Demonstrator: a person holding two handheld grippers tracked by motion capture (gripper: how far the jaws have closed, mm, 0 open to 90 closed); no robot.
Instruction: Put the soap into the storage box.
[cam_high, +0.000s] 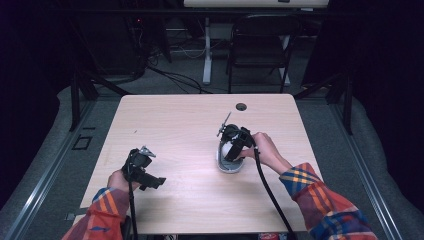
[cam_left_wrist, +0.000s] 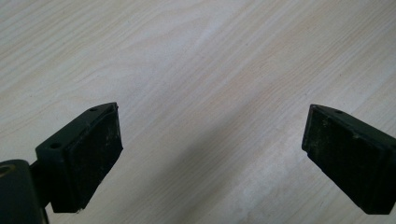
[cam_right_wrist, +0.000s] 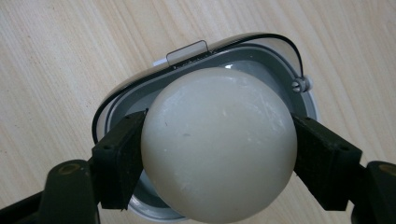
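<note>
The ball (cam_right_wrist: 218, 142) is sitting between the jaws of the right gripper (cam_right_wrist: 218, 154), which are pressing on its two sides, and it is hanging just above the grey case (cam_right_wrist: 299, 100), an oval open container with a clear lid standing up behind it. In the high view the case (cam_high: 229, 168) is lying right of the table's middle, under the right gripper (cam_high: 231, 148).

The ball is smooth and round, so I think it may be slipping out if the jaws are opening too early or the pads are holding it off centre; then it could be rolling over the rim and away on the flat table. The case is light, I judge, and a push from a jaw may be shifting or tipping it. The lid may also be falling shut on the ball.

The left gripper (cam_high: 141, 167) is resting near the table's left front, its jaws standing wide apart with nothing between them.

The table (cam_high: 175, 120) is pale wood with a small round hole (cam_high: 241, 106) near the far edge. Behind it a dark folding chair (cam_high: 260, 47) and cables (cam_high: 170, 75) are lying on a grey floor.
</note>
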